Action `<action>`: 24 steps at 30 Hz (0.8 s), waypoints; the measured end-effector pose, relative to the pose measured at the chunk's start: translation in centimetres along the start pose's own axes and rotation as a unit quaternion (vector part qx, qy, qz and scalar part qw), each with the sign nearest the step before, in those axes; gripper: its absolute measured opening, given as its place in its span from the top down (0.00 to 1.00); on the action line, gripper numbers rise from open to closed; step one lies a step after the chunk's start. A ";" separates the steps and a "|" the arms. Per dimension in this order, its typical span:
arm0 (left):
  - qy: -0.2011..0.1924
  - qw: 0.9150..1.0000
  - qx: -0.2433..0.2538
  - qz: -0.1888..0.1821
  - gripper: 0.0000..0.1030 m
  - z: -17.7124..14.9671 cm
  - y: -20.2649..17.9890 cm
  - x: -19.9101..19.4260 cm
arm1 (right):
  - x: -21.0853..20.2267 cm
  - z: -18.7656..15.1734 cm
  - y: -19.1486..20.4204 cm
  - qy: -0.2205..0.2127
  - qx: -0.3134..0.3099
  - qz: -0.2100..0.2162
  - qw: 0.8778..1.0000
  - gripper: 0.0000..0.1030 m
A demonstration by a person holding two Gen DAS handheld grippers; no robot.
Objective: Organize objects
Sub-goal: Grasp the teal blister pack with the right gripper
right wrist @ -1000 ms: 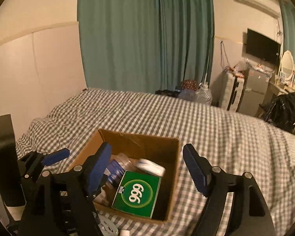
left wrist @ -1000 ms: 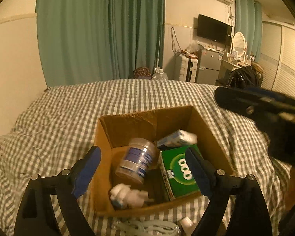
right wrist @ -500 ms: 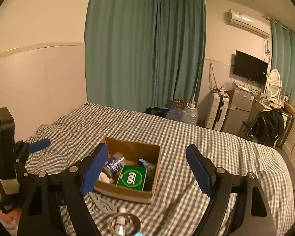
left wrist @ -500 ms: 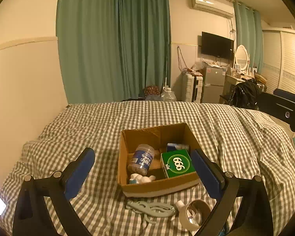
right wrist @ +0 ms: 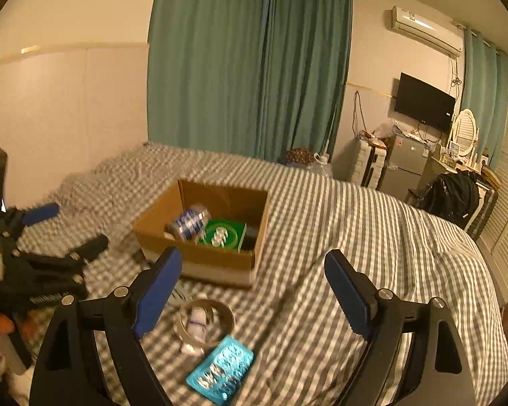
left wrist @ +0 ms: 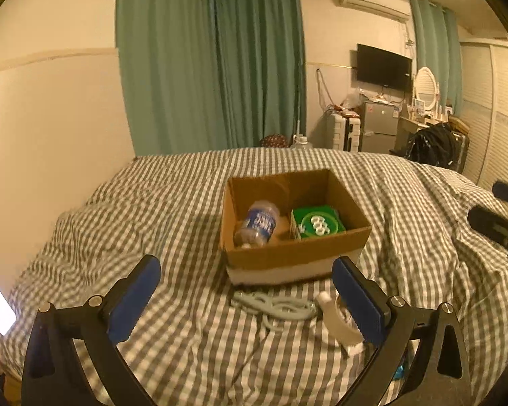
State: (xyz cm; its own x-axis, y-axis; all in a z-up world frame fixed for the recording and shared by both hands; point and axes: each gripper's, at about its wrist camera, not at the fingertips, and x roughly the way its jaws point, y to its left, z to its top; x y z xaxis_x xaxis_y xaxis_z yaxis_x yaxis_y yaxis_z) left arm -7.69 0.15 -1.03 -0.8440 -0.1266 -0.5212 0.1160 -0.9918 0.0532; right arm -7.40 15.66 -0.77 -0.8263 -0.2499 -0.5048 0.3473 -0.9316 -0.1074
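While both claws (left wrist: 247,291) (right wrist: 254,284) gape empty, green box (left wrist: 316,225) marked "999" inside cardboard box (left wrist: 288,257).

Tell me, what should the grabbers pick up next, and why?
Probably lower the right gripper onto the tape roll just below its open jaws. It lies loose on the bed, outside the cardboard box, and both grippers are empty.

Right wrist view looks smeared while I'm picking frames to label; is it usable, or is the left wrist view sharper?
Right wrist view: motion blur smears the cardboard box and blister pack. Left wrist view: sharper; bottle label still unreadable. Both: dim orange light, fisheye bending.
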 end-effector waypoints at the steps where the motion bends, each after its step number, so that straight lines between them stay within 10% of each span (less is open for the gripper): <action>1: 0.003 1.000 -0.004 0.001 0.00 -0.6 0.0 0.2 | 0.5 -0.8 0.1 0.007 0.000 0.003 1.000 0.16; 24: 0.098 0.995 -0.001 0.003 0.00 -9.9 -0.6 6.5 | 10.4 -12.8 4.7 0.222 0.010 0.034 0.974 0.19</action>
State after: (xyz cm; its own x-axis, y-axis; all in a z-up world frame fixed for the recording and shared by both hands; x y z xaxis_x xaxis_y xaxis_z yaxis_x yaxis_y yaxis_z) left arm -8.09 0.11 -12.85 -0.7248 -0.1275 -0.6770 0.1227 -0.9909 0.0553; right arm -8.70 12.05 -17.45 -0.5265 -0.1766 -0.8317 0.3822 -0.9229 -0.0460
